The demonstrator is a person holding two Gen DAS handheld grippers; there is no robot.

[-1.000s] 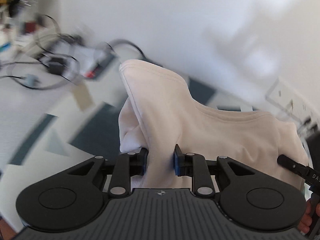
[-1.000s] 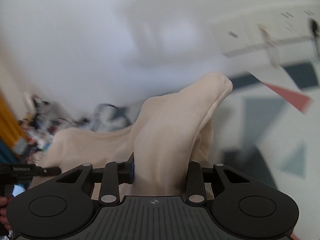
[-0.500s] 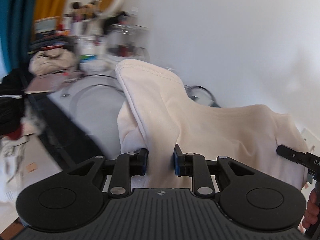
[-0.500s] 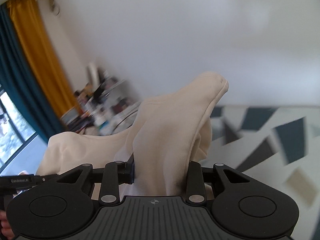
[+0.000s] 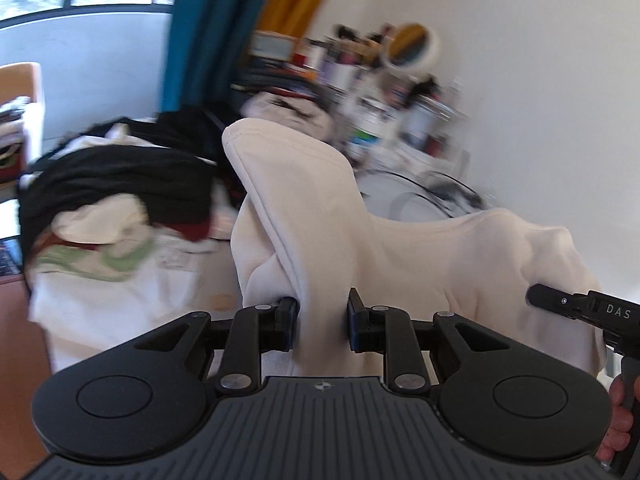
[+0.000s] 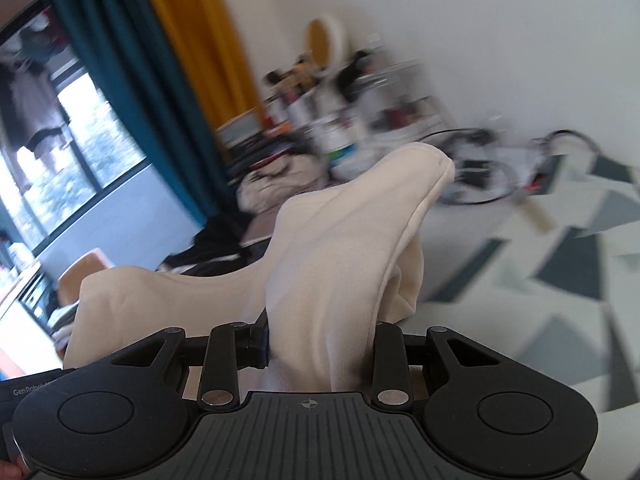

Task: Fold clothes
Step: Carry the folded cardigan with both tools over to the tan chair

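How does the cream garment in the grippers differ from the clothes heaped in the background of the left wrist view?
The cream garment is held up, stretched between the left gripper and right gripper; the clothes heap lies loose and crumpled. The garment is one plain colour; the heap mixes black, white, green and dark red. Both are unfolded.

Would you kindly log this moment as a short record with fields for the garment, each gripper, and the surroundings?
garment: cream garment, lifted and stretched between both grippers
left gripper: shut on a bunched fold
right gripper: shut on the other end
pile of clothes: heaped at left, black and white items
background: cluttered shelf, blurred
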